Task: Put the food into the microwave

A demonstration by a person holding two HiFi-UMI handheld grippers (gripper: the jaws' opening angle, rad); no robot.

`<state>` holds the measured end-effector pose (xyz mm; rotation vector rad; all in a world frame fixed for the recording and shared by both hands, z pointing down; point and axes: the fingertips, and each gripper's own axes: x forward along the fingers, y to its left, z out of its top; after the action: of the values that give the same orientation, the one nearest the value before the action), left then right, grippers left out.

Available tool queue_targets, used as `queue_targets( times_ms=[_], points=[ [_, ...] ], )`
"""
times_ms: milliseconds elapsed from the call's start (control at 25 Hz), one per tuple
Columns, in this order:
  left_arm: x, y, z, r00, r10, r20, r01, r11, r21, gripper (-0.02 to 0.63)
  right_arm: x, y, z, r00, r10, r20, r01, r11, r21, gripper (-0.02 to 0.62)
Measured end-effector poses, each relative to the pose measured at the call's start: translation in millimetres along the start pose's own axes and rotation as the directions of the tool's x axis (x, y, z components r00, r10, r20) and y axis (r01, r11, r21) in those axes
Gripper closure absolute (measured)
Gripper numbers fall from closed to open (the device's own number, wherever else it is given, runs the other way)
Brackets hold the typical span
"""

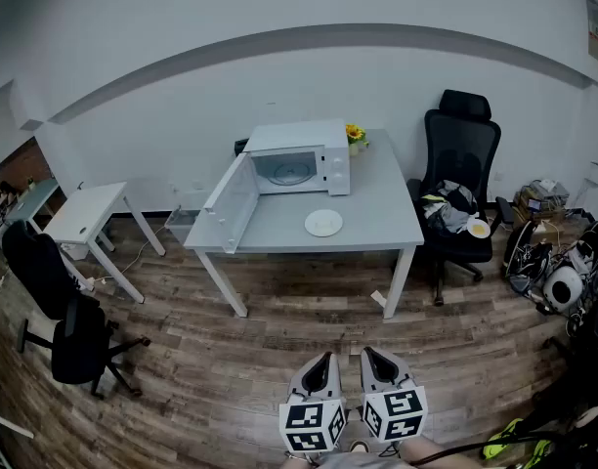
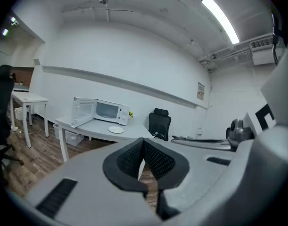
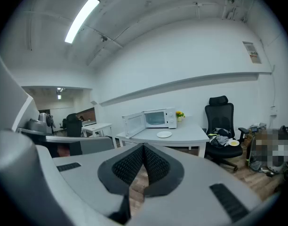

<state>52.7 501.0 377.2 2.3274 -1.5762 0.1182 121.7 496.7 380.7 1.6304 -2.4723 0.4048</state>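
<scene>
A white microwave (image 1: 299,159) stands at the back of a grey table (image 1: 377,228) with its door (image 1: 231,203) swung wide open to the left. On the table in front of it lies an empty white plate (image 1: 323,223). A small dish with yellow food (image 1: 478,228) rests on the black office chair (image 1: 460,179) to the table's right. My left gripper (image 1: 323,359) and right gripper (image 1: 369,354) sit side by side at the bottom of the head view, far from the table. Both are shut with nothing between the jaws. Both gripper views show the microwave (image 2: 108,111) (image 3: 158,118) from a distance.
A pot of yellow flowers (image 1: 355,135) stands beside the microwave. A small white table (image 1: 84,213) and black chairs (image 1: 74,340) are at the left. Bags and gear (image 1: 563,262) pile up at the right wall. Wooden floor (image 1: 279,340) lies between me and the table.
</scene>
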Motion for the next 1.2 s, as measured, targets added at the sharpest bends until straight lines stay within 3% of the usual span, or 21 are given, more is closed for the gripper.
queue_targets(
  times_ms=[520, 1200],
  points=[
    [-2.2, 6.9, -5.7, 1.000, 0.010, -0.013, -0.010, 1.000, -0.007, 0.603, 0.7, -1.0, -5.2, 1.000, -0.020, 0.006, 0.019, 0.999, 0.029, 0.578],
    [3.9, 62.4, 8.1, 1.000, -0.004, -0.017, 0.005, 1.000, 0.024, 0.603, 31.5, 19.7, -0.3, 0.996, -0.084, 0.019, 0.084, 0.996, 0.030, 0.578]
  ],
)
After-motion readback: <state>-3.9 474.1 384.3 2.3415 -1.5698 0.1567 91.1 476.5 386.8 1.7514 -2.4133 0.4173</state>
